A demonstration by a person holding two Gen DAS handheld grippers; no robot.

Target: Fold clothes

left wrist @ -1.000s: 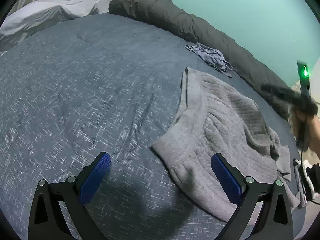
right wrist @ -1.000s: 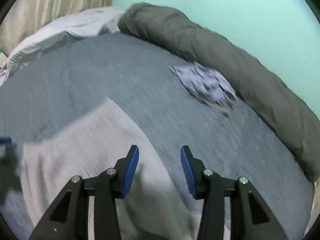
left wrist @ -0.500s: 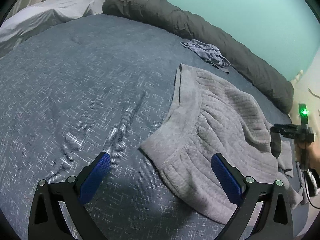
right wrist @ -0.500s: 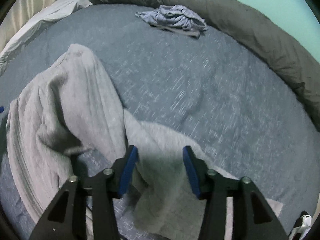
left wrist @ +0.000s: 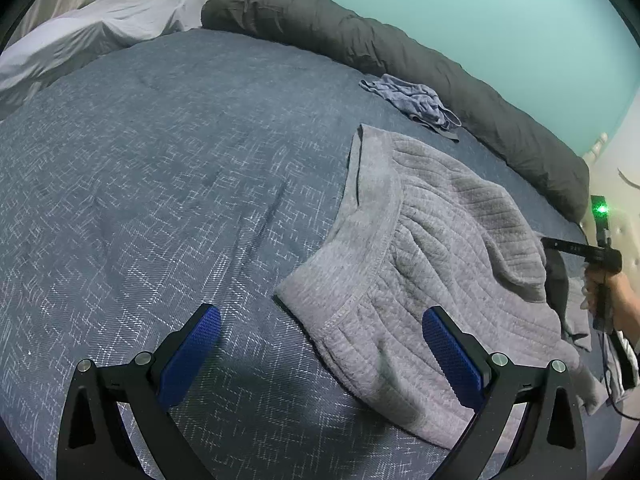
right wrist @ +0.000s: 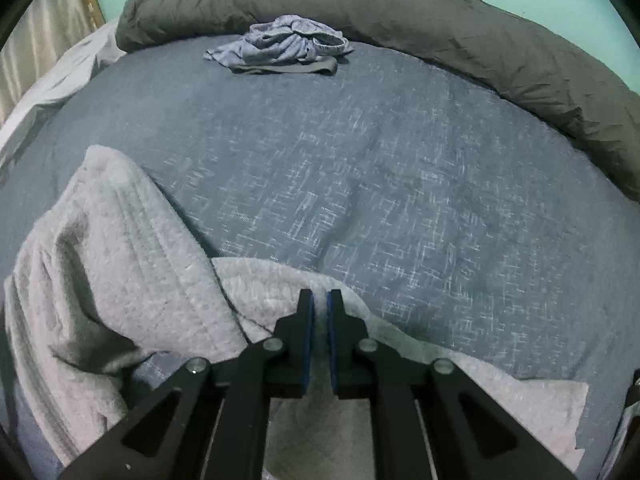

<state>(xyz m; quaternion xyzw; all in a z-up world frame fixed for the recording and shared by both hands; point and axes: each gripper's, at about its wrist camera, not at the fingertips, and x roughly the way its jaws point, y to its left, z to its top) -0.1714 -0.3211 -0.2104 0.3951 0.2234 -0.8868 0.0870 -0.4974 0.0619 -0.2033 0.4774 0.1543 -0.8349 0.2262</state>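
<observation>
Right gripper (right wrist: 320, 300): black frame, blue pads, jaws closing, nearly together, only a thin slit between them. Tips sit right over the near fold of the grey ribbed fleece garment (right wrist: 120, 280); cannot tell if any cloth is pinched between the pads. In the right wrist view the garment spreads from 6 to 9 o'clock of the tips, one fold humped up at 10 o'clock.

Left gripper (left wrist: 320, 356): jaws wide apart, nothing between the pads, hovering over the garment's hemmed corner. Its right pad (left wrist: 452, 356) is above the fleece, left pad over bare cover. From here the garment runs toward 1–2 o'clock.

Everything lies on the dark blue woven bed cover (left wrist: 160, 180). Small crumpled blue-grey garment (right wrist: 280, 44) lies well apart at 12 o'clock of the right gripper, just beside the long dark grey rolled duvet (right wrist: 440, 20) along the far edge, against the mint-green wall (left wrist: 480, 8). Pale grey pillow (left wrist: 92, 36) at 10 o'clock in the left view. The person's hand (left wrist: 612, 292) on the right gripper's handle shows at 3 o'clock there.
</observation>
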